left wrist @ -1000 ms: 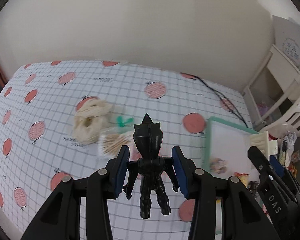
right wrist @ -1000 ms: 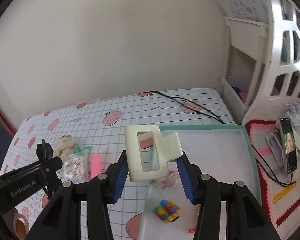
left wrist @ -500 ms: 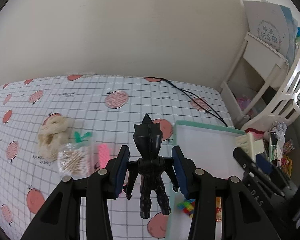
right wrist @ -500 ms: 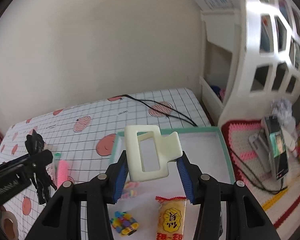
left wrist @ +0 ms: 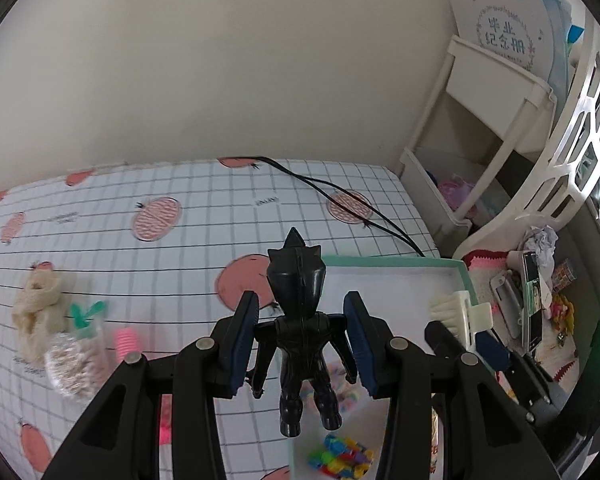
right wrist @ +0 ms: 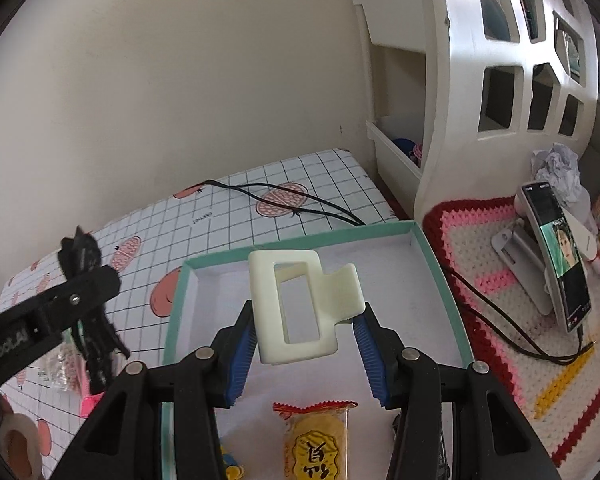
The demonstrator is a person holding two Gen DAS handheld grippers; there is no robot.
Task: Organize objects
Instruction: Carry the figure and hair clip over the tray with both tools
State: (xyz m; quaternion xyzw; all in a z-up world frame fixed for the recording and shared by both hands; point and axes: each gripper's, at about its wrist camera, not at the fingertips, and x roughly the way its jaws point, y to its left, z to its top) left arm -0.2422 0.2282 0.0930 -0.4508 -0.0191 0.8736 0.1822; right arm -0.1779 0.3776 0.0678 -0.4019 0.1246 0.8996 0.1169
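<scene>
Gridded worktop (left wrist: pixel 204 200) carries the teal tray (right wrist: pixel 440 276). Only the right view shows its snack packet (right wrist: pixel 320 440). Left claw (left wrist: pixel 300 336) clamps a black figure (left wrist: pixel 300 320), right claw (right wrist: pixel 304 344) a cream hair clip (right wrist: pixel 300 304); both have moved over the tray.

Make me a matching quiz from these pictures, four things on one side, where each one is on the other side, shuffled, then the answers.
Things
1. black figure
2. cream hair claw
3. yellow snack packet
4. pink comb

Places
A. lying in the teal-rimmed tray
B. lying on the checked cloth, outside the tray
C. held in the left gripper
D. held in the right gripper

Pairs: 1-C, 2-D, 3-A, 4-B
</scene>
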